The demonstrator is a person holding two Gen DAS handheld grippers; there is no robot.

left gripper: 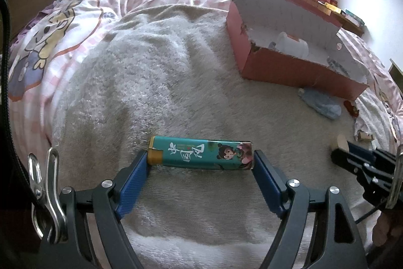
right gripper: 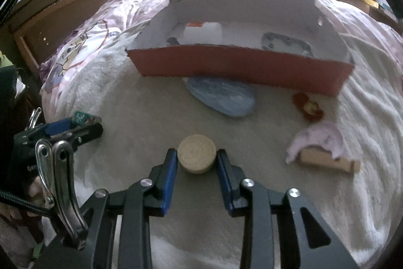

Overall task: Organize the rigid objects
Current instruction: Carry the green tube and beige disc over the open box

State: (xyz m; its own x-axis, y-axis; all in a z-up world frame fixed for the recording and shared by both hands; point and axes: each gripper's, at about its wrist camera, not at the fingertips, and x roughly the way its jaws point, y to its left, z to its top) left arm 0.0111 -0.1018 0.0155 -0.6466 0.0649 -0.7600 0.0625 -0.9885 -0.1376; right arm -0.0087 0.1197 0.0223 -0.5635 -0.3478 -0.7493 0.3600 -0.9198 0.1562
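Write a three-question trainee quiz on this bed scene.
1. True or false: the left tongs hold the teal tin by its two ends.
2. What do the right tongs grip? A) wooden disc B) blue cloth C) wooden block
3. Fill in: the white jar lies inside the red ____.

Key: 1 true. 2 A, the wooden disc; the blue cloth and wooden block lie untouched. 3 box.

A lilac cloth (right gripper: 320, 140) half hides the wooden block (right gripper: 330, 163).
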